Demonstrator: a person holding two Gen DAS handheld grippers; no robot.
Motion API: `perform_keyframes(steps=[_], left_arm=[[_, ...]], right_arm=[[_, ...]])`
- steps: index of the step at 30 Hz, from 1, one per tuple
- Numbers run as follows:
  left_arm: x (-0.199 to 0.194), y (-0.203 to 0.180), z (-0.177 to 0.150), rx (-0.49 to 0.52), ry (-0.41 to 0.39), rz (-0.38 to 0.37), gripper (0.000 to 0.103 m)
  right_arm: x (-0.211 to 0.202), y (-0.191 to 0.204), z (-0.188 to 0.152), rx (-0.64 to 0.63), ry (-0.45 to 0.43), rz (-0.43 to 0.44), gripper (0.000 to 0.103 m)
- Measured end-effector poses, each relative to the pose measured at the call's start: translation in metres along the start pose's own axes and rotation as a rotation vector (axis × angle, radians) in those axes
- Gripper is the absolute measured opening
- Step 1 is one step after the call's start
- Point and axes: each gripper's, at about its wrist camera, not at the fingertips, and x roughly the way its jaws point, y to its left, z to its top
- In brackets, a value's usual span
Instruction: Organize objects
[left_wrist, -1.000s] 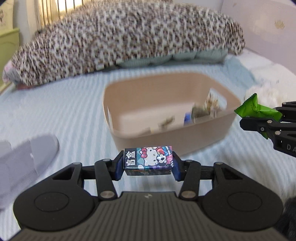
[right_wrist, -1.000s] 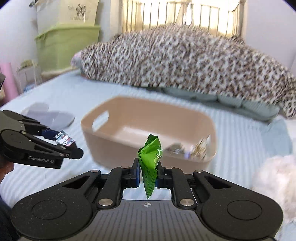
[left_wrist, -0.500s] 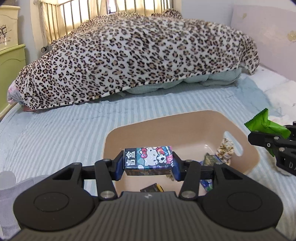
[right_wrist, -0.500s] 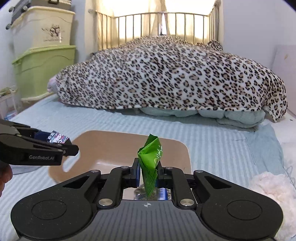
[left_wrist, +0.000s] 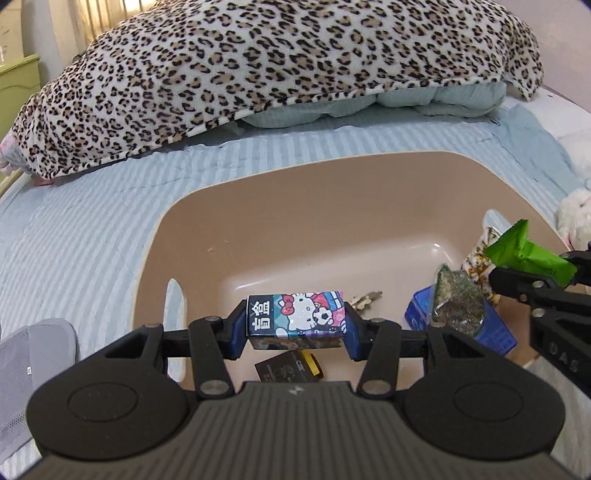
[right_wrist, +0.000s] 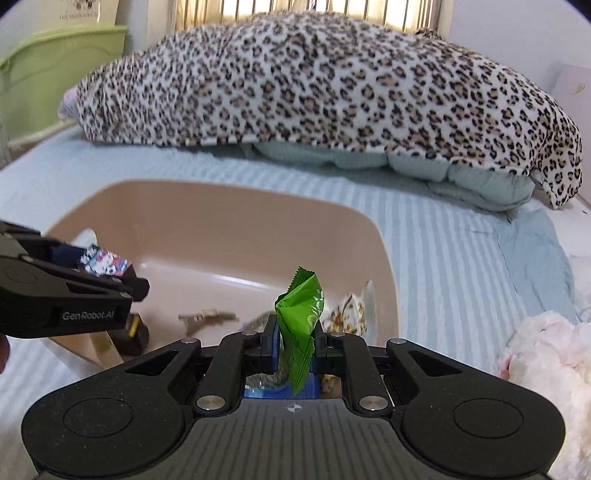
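My left gripper (left_wrist: 295, 325) is shut on a Hello Kitty box (left_wrist: 297, 317) and holds it over the near part of the tan plastic bin (left_wrist: 258, 206). My right gripper (right_wrist: 293, 347) is shut on a green snack packet (right_wrist: 301, 321), held upright over the bin's (right_wrist: 229, 221) near right side. The right gripper with the packet (left_wrist: 528, 254) also shows at the right of the left wrist view. The left gripper with the box (right_wrist: 105, 262) shows at the left of the right wrist view. The bin holds a blue box (left_wrist: 495, 332), a dark green packet (left_wrist: 458, 306), a floral packet (left_wrist: 476, 258) and a black box (left_wrist: 288, 367).
The bin sits on a bed with a blue striped sheet (left_wrist: 92, 229). A leopard-print blanket (right_wrist: 314, 85) lies behind it. A grey slipper (left_wrist: 33, 354) lies left of the bin. A white plush toy (right_wrist: 546, 354) lies to the right. A green storage box (right_wrist: 48, 70) stands at far left.
Both grippers have moved forward and down over the bin with their objects still held. The bin now fills more of both views.
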Motion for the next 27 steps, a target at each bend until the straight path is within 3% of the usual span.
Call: perform_keyframes(steps=[2,3,4,7,15,27], left_arm=[[-0.007,0.001,0.0,-0.009,-0.011,-0.012,0.054],[-0.012,0.001,0.001,-0.014,-0.014,-0.021,0.059],[-0.018,0.002,0.001,-0.017,-0.023,-0.028,0.067],[-0.038,0.003,0.001,-0.023,-0.064,-0.028,0.08],[-0.091,0.015,-0.008,-0.092,-0.096,-0.018,0.085],[-0.169,0.035,-0.059,-0.13,-0.132,0.029,0.085]], right_arm=[[-0.002,0.0,-0.001,0.021,0.011,0.006,0.028],[-0.005,0.0,-0.001,0.038,0.01,0.012,0.033],[-0.009,-0.001,0.0,0.05,0.008,0.017,0.044],[-0.028,0.001,0.004,0.045,-0.028,0.003,0.07],[-0.089,0.003,0.005,0.032,-0.078,-0.007,0.079],[-0.169,0.022,-0.039,0.038,-0.132,0.017,0.088]])
